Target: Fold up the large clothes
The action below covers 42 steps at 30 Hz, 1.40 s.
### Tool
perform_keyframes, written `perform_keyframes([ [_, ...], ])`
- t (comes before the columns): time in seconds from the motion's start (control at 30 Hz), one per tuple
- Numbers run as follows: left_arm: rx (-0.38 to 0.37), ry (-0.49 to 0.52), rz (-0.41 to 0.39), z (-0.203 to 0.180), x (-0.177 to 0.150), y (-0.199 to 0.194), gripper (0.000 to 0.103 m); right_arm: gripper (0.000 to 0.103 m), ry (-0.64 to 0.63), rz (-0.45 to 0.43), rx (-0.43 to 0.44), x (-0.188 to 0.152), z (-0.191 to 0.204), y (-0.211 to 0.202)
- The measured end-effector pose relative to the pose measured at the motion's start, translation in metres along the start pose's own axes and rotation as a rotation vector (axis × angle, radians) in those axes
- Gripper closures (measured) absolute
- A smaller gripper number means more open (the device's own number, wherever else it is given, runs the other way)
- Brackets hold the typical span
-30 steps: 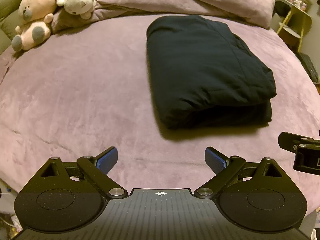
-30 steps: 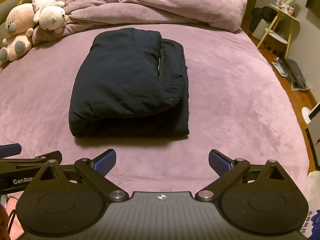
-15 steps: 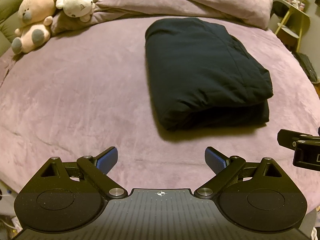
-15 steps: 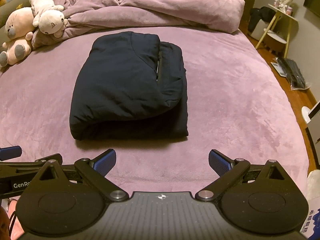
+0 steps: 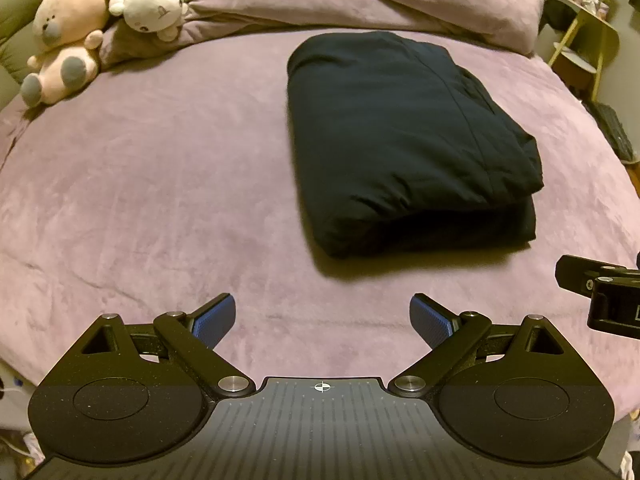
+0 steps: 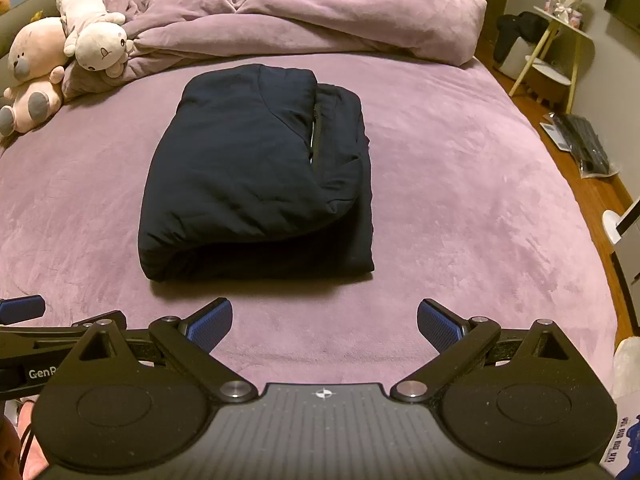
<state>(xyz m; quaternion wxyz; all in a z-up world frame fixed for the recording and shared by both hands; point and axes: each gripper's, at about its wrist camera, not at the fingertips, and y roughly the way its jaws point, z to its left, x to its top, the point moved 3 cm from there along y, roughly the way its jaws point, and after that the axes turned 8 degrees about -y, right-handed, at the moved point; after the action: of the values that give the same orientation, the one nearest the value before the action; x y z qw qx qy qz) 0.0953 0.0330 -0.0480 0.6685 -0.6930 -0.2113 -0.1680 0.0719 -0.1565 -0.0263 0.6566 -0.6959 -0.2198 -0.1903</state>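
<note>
The folded dark navy padded jacket [image 6: 256, 176] lies mid-bed on the mauve plush bedspread [image 6: 460, 184], while the left gripper [image 5: 322, 322] and right gripper [image 6: 325, 324] hover near it, jaws spread wide, holding nothing.

I count one folded dark garment [image 6: 256, 176] on one bed [image 6: 460, 184], two plush toys, a pink bear [image 6: 30, 68] and a white one [image 6: 98, 40], one bunched duvet [image 6: 320, 16], and two grippers, left [image 5: 322, 322] and right [image 6: 324, 326].
</note>
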Motion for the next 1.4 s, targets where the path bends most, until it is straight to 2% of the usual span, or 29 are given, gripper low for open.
perform_keyframes([
  [1.4, -0.021, 0.009, 0.017, -0.0045, -0.0043, -0.0017, 0.006, 0.004, 0.038, -0.002, 0.007, -0.005, -0.0044, -0.0031],
])
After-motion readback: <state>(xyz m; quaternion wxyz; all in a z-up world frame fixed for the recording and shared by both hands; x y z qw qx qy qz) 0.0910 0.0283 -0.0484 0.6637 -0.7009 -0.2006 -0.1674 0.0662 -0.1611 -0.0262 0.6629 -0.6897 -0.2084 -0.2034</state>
